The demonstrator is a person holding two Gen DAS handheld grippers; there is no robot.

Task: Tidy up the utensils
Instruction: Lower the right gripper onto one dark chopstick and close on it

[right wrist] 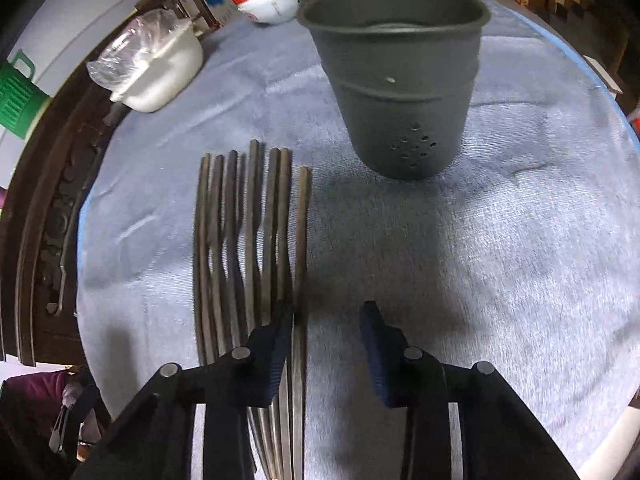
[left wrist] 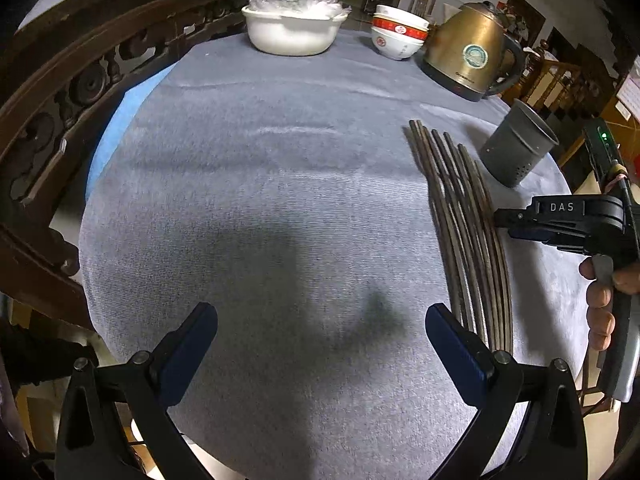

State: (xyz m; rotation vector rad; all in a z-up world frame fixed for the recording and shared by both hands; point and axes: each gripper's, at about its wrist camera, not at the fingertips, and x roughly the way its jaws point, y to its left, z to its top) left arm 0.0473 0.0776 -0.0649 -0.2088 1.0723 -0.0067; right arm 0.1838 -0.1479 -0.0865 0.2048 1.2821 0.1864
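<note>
The chopsticks (right wrist: 256,248) are lying fanned side by side near the bench's (right wrist: 500,240) right edge, just beside the grey holder (right wrist: 396,80), probably so they can be dropped in easily. The right gripper (right wrist: 326,344) is being angled steeply down, fingers half apart around the outermost stick, contact hard to tell. The left gripper (left wrist: 320,344) is being held wide apart, empty.

The left hand-held gripper (left wrist: 320,340) points steeply down, its jaws spread wide with nothing between them. The right hand-held gripper (right wrist: 326,344), gripped by a bare hand (left wrist: 604,300), tilts down with jaws partly apart.
</note>
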